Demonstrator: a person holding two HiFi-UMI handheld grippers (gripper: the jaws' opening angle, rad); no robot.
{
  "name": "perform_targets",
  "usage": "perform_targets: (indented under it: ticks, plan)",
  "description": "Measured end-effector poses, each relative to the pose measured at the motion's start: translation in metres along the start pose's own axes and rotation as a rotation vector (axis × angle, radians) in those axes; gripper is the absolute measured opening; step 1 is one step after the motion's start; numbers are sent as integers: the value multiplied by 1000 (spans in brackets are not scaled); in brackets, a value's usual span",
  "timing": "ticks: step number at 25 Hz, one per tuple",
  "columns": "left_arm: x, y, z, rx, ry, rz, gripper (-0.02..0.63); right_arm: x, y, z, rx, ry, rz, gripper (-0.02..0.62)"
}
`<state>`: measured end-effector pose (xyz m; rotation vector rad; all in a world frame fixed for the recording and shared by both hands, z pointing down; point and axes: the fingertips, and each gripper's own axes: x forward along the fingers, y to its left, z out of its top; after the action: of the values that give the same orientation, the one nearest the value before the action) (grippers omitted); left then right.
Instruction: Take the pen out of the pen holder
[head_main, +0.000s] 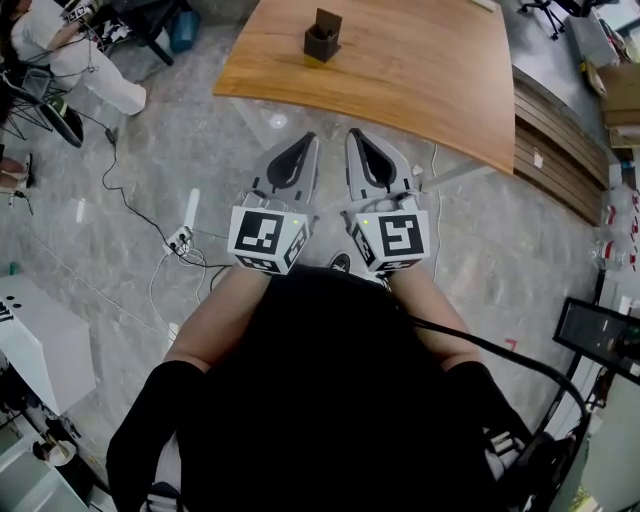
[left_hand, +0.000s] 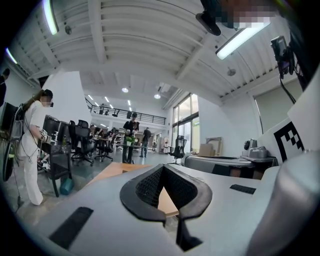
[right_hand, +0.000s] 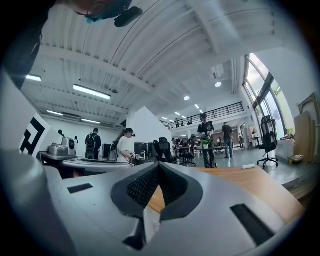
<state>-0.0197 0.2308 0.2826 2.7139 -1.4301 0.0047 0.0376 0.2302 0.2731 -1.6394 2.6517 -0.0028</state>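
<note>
In the head view a wooden table (head_main: 430, 70) fills the top of the scene above a grey stone floor (head_main: 150, 150), and open floor lies in front of its near edge. The pen holder (head_main: 322, 38) stands upright on bare wood near that edge, toward the table's left. Something dark rises from it, but it is too small to tell if it is the pen. The left gripper (head_main: 306, 142) and right gripper (head_main: 356, 137) hang side by side over the floor, well apart from the holder. A power strip (head_main: 179, 240) with cables lies to the left. In the left gripper view the jaws meet tip to tip with nothing between them, and office chairs (left_hand: 80, 145) stand beyond. In the right gripper view the jaws likewise meet and hold nothing, with the table stretching ahead.
</note>
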Motion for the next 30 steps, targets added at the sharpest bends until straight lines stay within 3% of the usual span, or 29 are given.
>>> perform_targets:
  ticks: [12, 19, 30]
  plan:
    - [35, -4, -10, -8, 5, 43, 0, 11, -37, -15, 2, 35, 11, 14]
    - [92, 39, -27, -35, 12, 38, 0, 66, -68, -37, -1, 82, -15, 14]
    - [204, 151, -47, -64, 62, -34, 0, 216, -107, -68, 26, 152, -61, 14]
